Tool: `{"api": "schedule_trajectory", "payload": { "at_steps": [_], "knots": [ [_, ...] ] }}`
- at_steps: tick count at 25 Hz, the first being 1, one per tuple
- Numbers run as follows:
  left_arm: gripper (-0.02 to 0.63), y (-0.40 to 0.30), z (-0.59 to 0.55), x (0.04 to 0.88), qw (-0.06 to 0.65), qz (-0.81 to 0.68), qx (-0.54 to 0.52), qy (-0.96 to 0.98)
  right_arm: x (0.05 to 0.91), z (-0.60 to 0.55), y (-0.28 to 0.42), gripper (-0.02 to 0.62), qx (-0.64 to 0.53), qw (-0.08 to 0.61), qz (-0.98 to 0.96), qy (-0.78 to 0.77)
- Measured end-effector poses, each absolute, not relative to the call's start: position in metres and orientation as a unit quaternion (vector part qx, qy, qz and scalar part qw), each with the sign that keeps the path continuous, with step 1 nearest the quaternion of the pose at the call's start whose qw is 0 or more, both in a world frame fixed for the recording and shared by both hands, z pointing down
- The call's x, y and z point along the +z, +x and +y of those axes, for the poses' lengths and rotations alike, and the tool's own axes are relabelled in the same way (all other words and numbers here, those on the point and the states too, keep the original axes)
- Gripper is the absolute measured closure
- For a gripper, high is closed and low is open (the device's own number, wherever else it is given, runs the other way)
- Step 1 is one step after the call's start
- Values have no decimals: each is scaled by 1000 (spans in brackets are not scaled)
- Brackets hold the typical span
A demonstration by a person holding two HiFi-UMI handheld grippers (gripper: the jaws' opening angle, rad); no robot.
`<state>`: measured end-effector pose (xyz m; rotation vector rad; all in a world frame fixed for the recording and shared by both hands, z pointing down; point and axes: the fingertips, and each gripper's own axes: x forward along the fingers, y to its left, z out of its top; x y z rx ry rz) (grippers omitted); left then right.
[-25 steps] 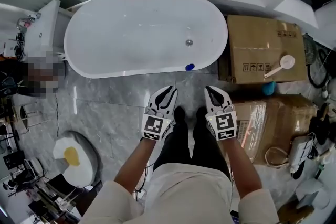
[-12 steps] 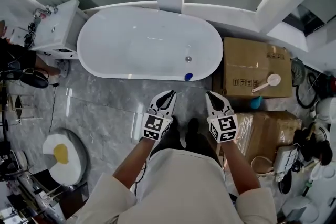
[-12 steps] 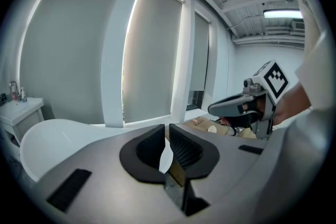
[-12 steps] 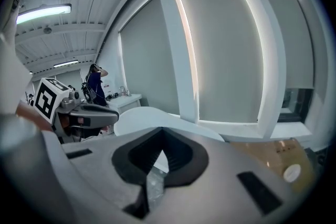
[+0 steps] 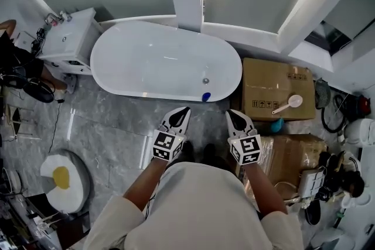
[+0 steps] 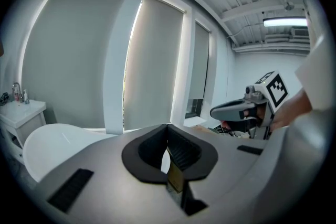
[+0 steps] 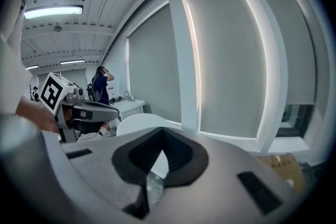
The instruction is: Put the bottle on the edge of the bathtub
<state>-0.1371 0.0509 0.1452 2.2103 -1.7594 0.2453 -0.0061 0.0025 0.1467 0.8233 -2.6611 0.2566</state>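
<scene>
The blue-capped bottle (image 5: 205, 96) stands on the near rim of the white bathtub (image 5: 158, 58), toward its right end, close to the drain. Neither gripper touches it.

Just in front of that rim, over the grey floor, the left gripper (image 5: 183, 109) points at the bathtub. Its jaws have just been closing and now meet at the tips with nothing between them. The right gripper (image 5: 232, 112) is level with it, a little past the bathtub's right end. Its jaws are pressed together too and are empty.

A cardboard box (image 5: 275, 88) sits against the bathtub's right end with a white scoop (image 5: 288, 103) on top. A white cabinet (image 5: 70, 41) stands at the bathtub's left end.
</scene>
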Motion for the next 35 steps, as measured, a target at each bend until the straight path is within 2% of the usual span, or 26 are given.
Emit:
{"api": "schedule_trajectory", "payload": {
  "at_steps": [8,22,35],
  "knots": [
    [611,-134,61,105,117,-613,78,778,108,7,11,594,72,144,-940,302],
    [611,-154,70,91,119,-630,65,765,89,3,46,594,63,136,-931,332],
    [611,-163,77,92,121,-629,61,765,83,8,34,594,63,131,-931,334]
  ]
}}
